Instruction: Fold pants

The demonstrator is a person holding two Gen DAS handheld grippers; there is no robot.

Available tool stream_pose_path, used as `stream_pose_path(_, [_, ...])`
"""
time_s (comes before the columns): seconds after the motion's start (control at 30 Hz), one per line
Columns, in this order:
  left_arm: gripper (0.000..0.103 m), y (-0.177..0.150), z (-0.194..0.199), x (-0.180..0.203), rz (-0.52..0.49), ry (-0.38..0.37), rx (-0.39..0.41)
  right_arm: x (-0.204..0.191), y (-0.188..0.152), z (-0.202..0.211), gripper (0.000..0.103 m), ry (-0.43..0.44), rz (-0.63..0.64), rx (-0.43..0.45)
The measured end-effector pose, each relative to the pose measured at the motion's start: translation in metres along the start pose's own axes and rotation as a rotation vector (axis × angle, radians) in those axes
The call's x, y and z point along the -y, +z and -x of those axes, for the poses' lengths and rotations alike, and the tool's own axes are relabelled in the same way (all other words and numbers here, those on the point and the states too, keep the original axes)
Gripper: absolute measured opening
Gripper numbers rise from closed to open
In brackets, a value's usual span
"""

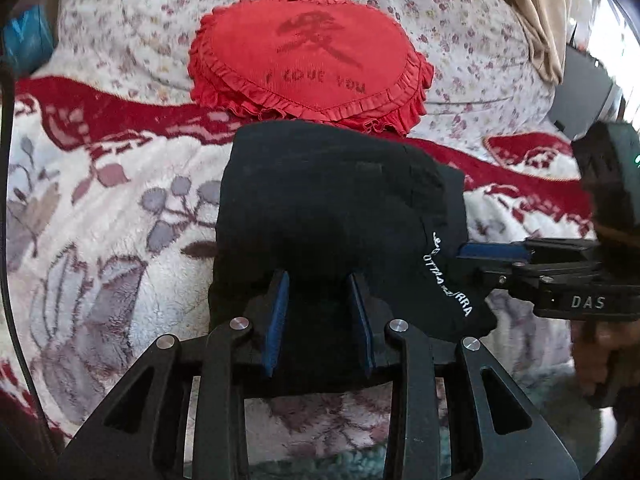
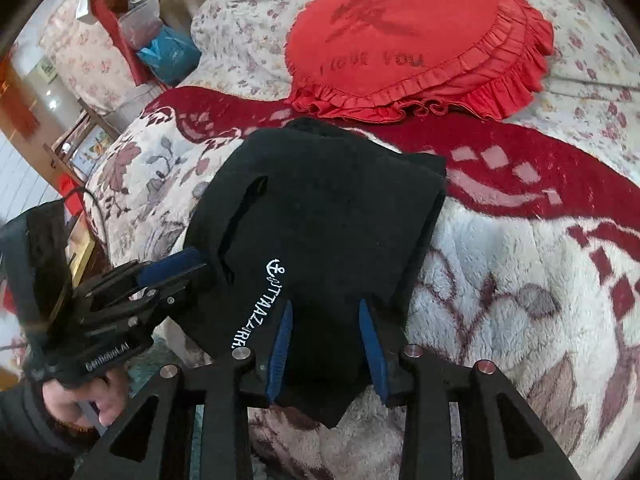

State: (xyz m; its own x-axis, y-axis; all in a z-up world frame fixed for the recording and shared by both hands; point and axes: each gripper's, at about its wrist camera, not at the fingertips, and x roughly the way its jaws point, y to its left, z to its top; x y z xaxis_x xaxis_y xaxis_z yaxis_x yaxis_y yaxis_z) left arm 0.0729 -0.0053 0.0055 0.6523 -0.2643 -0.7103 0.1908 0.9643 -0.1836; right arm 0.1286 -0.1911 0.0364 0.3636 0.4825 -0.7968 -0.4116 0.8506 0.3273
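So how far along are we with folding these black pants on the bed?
Done: the black pants already lie as a compact folded bundle on the floral blanket, below the red heart pillow. In hand: both tongs, left and right, straddle the near edge, jaws apart. Left: maybe a final fold or tidying.

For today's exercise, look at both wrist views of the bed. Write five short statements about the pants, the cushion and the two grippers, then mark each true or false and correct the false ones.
1. The black pants lie folded into a compact bundle on the floral blanket. True.
2. The red cushion is square and plain. False: it is heart-shaped with a ruffled edge and lettering.
3. The pants carry white embroidered lettering. True.
4. The cushion lies on top of the pants. False: it lies beyond them, at their far edge.
5. The left gripper and right gripper are both above the near edge of the pants. True.
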Motion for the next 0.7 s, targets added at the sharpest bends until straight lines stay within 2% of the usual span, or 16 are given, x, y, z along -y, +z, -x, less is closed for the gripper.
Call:
stream_pose_path(0.2, [0.03, -0.003, 0.002, -0.003, 0.001, 0.008, 0.016, -0.023, -0.002, -0.005, 0.04, -0.127, 0.112, -0.017])
stream_pose_path(0.3, [0.03, -0.001, 0.003, 0.0, 0.001, 0.009, 0.018, -0.024, -0.003, -0.007, 0.042, -0.15, 0.12, -0.019])
stream_pose_path(0.37, [0.03, -0.001, 0.003, -0.002, 0.006, 0.004, 0.019, -0.022, -0.003, -0.007, 0.048, -0.164, 0.109, -0.022])
stream_pose_path(0.4, [0.03, -0.001, 0.003, -0.002, 0.008, 0.003, 0.019, -0.018, -0.003, -0.011, 0.064, -0.188, 0.088, -0.044])
stream_pose_path(0.43, [0.03, -0.001, 0.003, -0.002, 0.008, 0.002, 0.019, -0.012, -0.002, -0.017, 0.074, -0.195, 0.051, -0.073])
stream_pose_path(0.53, [0.03, -0.002, 0.004, -0.002, 0.013, -0.003, 0.02, -0.001, -0.001, -0.015, 0.075, -0.145, -0.007, -0.067])
stream_pose_path(0.7, [0.03, -0.002, 0.004, -0.003, 0.02, -0.007, 0.022, -0.005, -0.001, -0.015, 0.075, -0.167, 0.008, -0.068])
